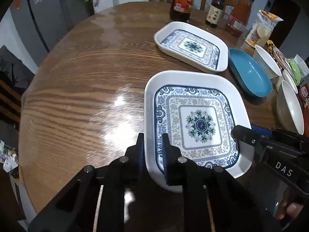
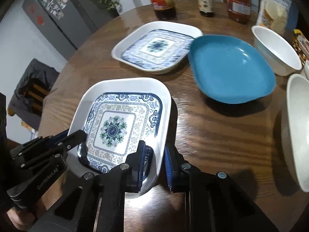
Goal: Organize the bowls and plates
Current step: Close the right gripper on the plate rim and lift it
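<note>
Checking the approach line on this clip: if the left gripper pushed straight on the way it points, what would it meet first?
The left gripper already straddles the rim of the near patterned plate, so it would likely press into that rim, then the table. Depth is hard to judge.

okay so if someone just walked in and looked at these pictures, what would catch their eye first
Probably the near patterned plate, a white square dish with a blue floral design, at the near edge of the wooden table, with the left gripper and right gripper each clamped on its rim at opposite sides. Next, the bright blue dish beyond it to the right, beside a second patterned plate.
</note>
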{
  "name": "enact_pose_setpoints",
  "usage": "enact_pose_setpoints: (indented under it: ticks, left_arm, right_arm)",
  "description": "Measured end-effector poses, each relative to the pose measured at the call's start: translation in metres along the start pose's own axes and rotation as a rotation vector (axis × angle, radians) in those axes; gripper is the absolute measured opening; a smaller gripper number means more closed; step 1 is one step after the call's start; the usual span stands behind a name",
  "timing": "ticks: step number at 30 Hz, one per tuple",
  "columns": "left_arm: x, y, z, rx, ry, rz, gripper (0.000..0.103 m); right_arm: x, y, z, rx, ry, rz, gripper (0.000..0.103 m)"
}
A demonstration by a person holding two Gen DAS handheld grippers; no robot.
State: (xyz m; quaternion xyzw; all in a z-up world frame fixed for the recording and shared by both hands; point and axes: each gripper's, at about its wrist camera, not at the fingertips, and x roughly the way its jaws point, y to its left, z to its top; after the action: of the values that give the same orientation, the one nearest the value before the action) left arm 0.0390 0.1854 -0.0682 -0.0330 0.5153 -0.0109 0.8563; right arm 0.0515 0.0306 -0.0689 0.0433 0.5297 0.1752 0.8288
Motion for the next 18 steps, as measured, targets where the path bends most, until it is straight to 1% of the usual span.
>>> enact_pose_setpoints:
  ticks: [4,7,9,10,11,12,14,16,18]
  left_arm:
    - [-0.015,0.019,-0.002,-0.039,-0.028,0.04,0.015]
    - [-0.012,0.035,-0.001,-0.066,-0.02,0.07,0.016]
    - [-0.004,0.042,0.001,-0.08,0.008,0.068,0.016]
    - [0.003,0.046,0.001,-0.096,0.035,0.062,0.017]
    - [0.002,0.048,0.0,-0.108,0.026,0.05,0.018]
    - [0.002,0.051,0.001,-0.121,0.033,0.036,0.023]
    - [-0.003,0.054,0.004,-0.127,0.003,0.052,0.035]
    - [-0.009,0.056,0.01,-0.126,-0.025,0.077,0.057]
    - [-0.017,0.056,0.022,-0.114,-0.055,0.092,0.067]
  right_arm:
    - [0.004,0.02,0.001,-0.039,0.009,0.036,0.023]
    - [0.015,0.031,0.002,-0.056,0.014,0.059,0.023]
    - [0.022,0.036,0.003,-0.064,0.033,0.063,0.027]
    - [0.02,0.037,0.004,-0.064,0.022,0.071,0.029]
    - [0.02,0.037,0.004,-0.06,0.027,0.075,0.033]
    - [0.018,0.036,0.005,-0.052,0.026,0.081,0.036]
    - [0.011,0.027,0.006,-0.02,0.009,0.088,0.039]
    - [0.003,0.015,0.011,0.023,-0.015,0.083,0.04]
    - [-0.005,-0.001,0.016,0.08,-0.036,0.078,0.04]
